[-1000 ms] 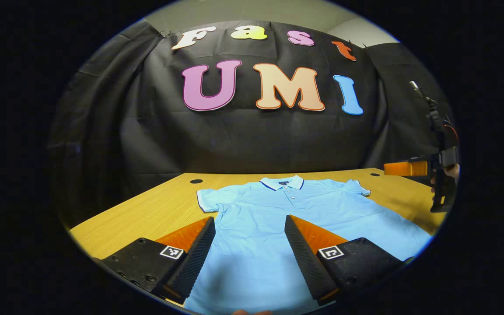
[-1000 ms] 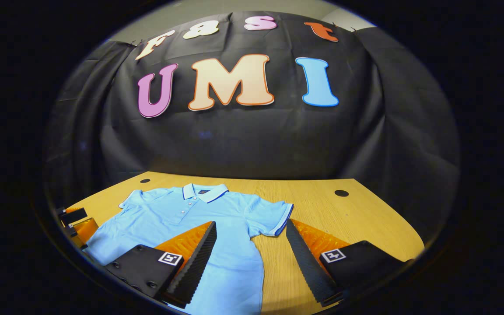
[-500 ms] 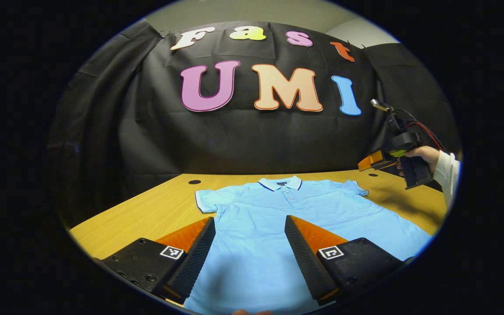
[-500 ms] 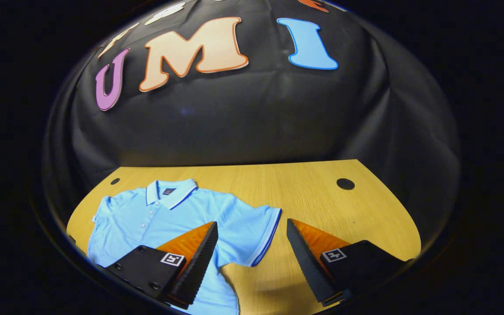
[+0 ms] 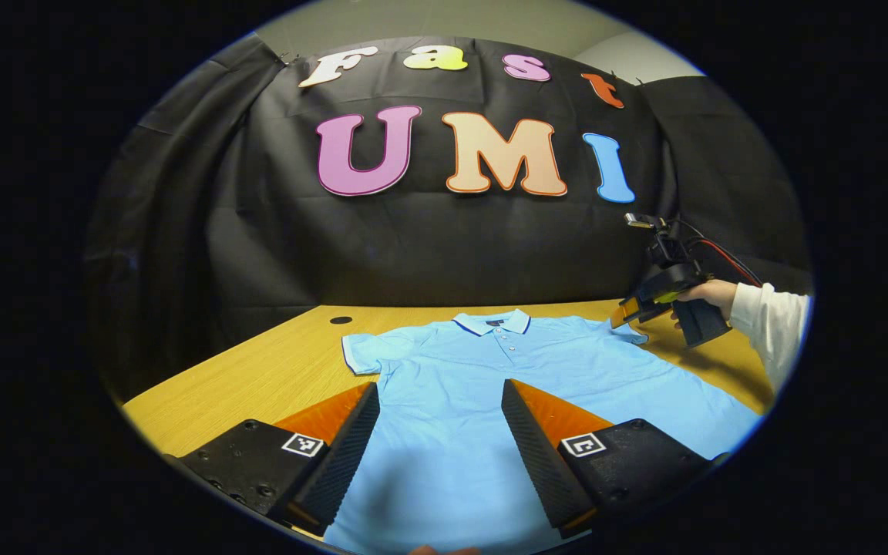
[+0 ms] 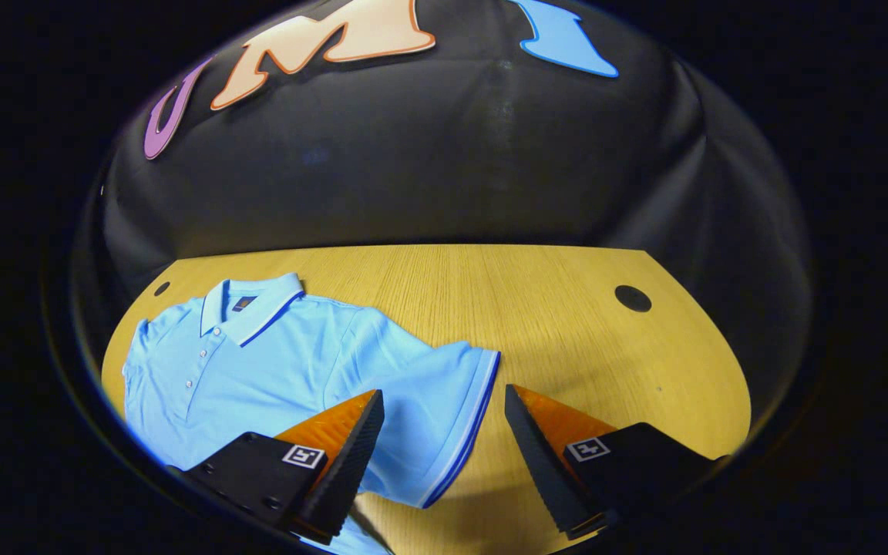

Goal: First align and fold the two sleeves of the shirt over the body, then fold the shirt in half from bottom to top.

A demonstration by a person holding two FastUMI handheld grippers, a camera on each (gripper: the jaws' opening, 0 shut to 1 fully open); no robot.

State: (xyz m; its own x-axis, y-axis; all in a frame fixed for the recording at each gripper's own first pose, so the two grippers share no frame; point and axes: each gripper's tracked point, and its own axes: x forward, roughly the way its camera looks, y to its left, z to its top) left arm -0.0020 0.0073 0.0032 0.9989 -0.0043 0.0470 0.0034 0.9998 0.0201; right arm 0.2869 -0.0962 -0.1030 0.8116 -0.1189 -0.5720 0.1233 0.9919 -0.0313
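Nearest, the left gripper [image 5: 440,451] hangs with jaws spread over the body of the blue shirt [image 5: 490,385] lying flat on the wooden table [image 5: 259,370], while farther off the right gripper [image 6: 444,455] gapes around its sleeve [image 6: 452,408].

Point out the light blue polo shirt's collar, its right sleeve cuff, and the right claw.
Light blue polo shirt collar [image 6: 247,304]: right gripper view, collar fold.
Right sleeve cuff [image 6: 469,420]: right gripper view, striped hem.
Right claw [image 6: 444,401]: right gripper view, between fingertips.
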